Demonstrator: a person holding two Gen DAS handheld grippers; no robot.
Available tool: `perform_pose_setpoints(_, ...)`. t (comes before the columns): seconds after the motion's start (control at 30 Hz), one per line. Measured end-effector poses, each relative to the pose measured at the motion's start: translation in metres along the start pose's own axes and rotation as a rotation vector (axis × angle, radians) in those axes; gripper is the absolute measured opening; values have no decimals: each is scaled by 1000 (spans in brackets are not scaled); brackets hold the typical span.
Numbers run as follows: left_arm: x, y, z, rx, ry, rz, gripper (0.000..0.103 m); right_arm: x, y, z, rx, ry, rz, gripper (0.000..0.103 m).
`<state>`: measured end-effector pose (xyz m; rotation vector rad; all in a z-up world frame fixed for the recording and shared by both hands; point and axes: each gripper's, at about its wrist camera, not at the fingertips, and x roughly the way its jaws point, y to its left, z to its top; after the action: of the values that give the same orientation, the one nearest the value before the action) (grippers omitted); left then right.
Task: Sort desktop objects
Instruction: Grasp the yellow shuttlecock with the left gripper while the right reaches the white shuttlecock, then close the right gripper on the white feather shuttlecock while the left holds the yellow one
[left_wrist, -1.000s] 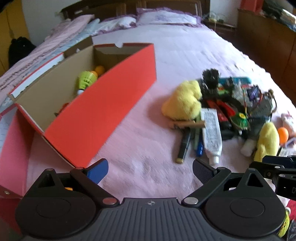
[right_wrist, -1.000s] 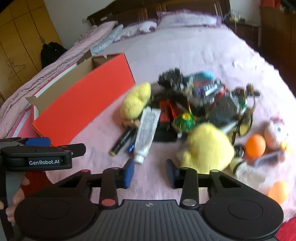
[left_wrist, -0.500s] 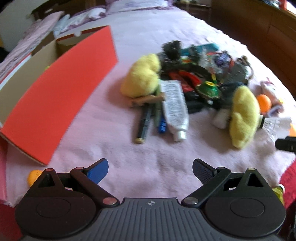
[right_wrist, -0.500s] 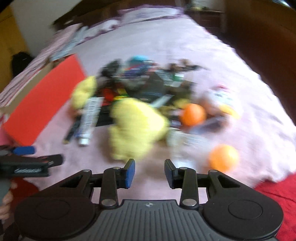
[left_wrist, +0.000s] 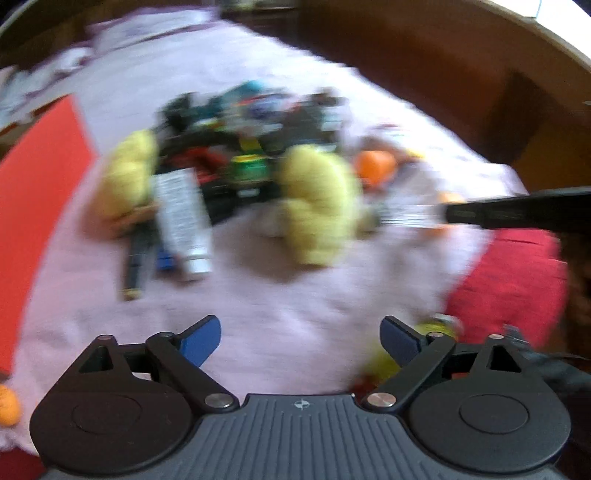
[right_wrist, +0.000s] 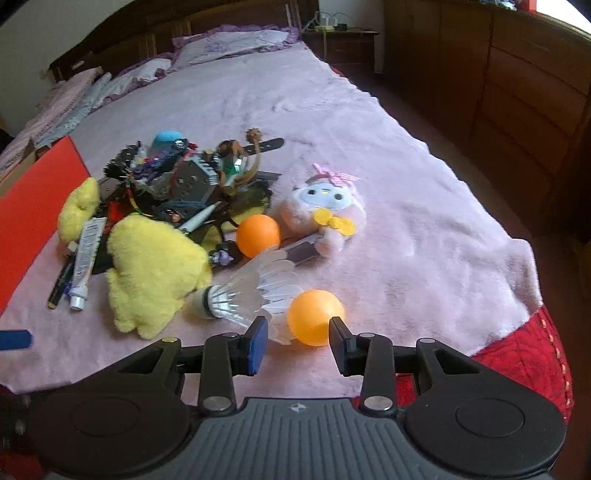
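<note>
A pile of small objects lies on the pink bedspread (right_wrist: 424, 221). In the right wrist view my right gripper (right_wrist: 298, 341) is open, its tips just short of an orange ball (right_wrist: 314, 321) beside a white shuttlecock (right_wrist: 247, 291). A second orange ball (right_wrist: 258, 235), a yellow plush (right_wrist: 151, 273), a pink plush toy (right_wrist: 325, 212), a white tube (right_wrist: 86, 258) and a tangle of gadgets (right_wrist: 184, 173) lie beyond. The left wrist view is blurred; my left gripper (left_wrist: 300, 338) is open and empty above bare bedspread, with the yellow plush (left_wrist: 317, 201) ahead.
The red cardboard box (right_wrist: 26, 221) stands at the left, also in the left wrist view (left_wrist: 33, 206). A red blanket (right_wrist: 524, 354) covers the bed's near right corner. Dark wooden cabinets (right_wrist: 517, 74) line the right. An orange ball (left_wrist: 7, 404) lies at the left wrist view's far left.
Both grippers swung right, away from the box. The right gripper opened wider and closed in on the near orange ball and shuttlecock. The left gripper stayed open.
</note>
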<state>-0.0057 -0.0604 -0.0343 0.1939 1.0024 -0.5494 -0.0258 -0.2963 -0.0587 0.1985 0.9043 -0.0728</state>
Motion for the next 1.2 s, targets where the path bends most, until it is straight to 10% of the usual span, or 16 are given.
perform_pose_setpoints(0.43, 17, -57, -12, 219, 108, -340, 21, 4, 6, 14, -39, -16, 117, 40)
perform_pose_setpoints(0.9, 21, -38, -4, 124, 40, -237, 6, 6, 15, 20, -40, -34, 211, 2)
perform_pose_setpoints(1.2, -14, 18, -8, 13, -12, 13, 6, -27, 72, 5, -372, -68, 134, 2)
